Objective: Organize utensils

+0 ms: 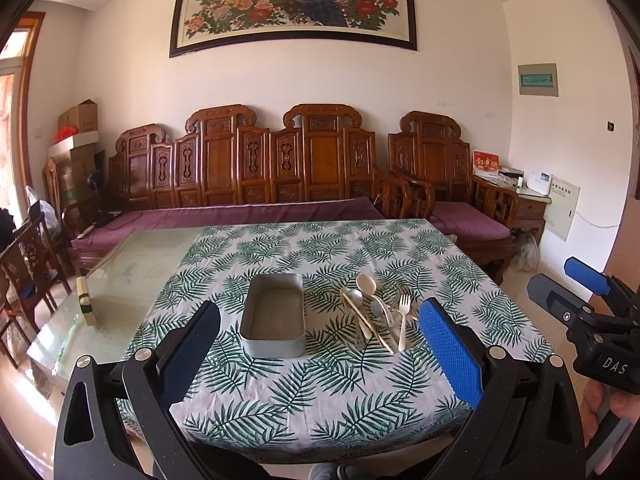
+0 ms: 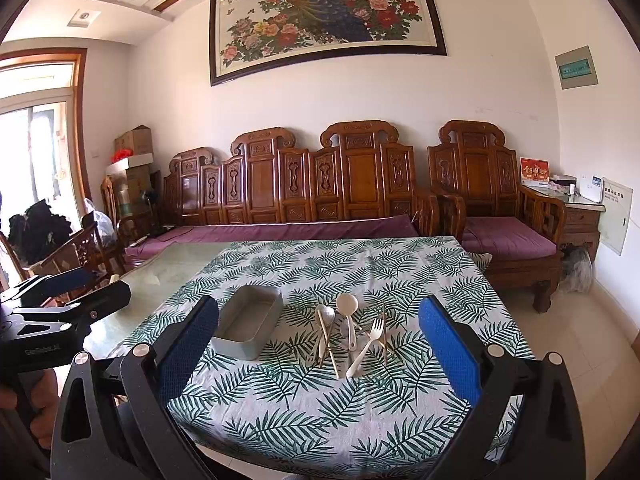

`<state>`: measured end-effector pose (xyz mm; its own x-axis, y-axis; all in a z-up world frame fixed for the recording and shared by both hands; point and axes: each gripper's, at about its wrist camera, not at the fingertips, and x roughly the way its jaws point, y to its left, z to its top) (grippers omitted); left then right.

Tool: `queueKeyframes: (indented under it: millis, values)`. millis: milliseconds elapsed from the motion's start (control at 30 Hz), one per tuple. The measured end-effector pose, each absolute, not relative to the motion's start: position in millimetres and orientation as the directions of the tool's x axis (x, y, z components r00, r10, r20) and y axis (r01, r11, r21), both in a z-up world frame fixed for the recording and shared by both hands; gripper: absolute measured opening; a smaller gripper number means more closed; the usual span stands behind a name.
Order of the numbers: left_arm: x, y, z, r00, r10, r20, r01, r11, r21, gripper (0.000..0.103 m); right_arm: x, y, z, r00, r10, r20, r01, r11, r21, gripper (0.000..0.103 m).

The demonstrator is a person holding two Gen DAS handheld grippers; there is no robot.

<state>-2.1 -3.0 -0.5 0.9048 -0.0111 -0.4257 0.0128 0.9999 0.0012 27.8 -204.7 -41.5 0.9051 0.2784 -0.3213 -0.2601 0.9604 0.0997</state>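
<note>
Left wrist view: loose pile of cream plastic and metal utensils [image 1: 374, 316] beside empty grey rectangular tin [image 1: 274, 316] on leaf-print tablecloth [image 1: 304, 400]. Light, stiff, slippery; grasp mid-handle. Left gripper [image 1: 320, 344] and right gripper [image 2: 318, 350] jaws spread wide, empty.

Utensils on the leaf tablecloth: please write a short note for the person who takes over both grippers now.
Left gripper: open, empty, held above the near table edge.
Right gripper: open, empty, held the same way.
The grey tray is empty on the tablecloth. To its right lies the utensil pile: spoons, a white fork and chopsticks, crossed over one another.
Done: nothing is in the tray yet.
Left: move every utensil into the tray.
</note>
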Motion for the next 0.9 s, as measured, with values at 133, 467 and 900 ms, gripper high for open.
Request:
queueKeyframes:
  millis: [133,467,900]
  values:
    - [-2.4,-2.7,-0.8,0.905,-0.011,-0.425,0.013,1.000,0.002,0.097,27.5,-204.9,-41.9,0.905,0.279,-0.322,-0.260,0.960,0.101,0.100]
    - [-2.7,-3.5,-0.8,0.905,-0.009,-0.426,0.012,1.000,0.003,0.097,28.2,-203.8,-43.1,0.905,0.279,-0.321,-0.261,0.960,0.100,0.101]
    - [-2.4,-3.5,-1.2,0.904,-0.010,-0.428,0.012,1.000,0.002,0.097,29.0,-201.6,-45.1,0.904,0.280,-0.324,-0.262,0.960,0.100,0.100]
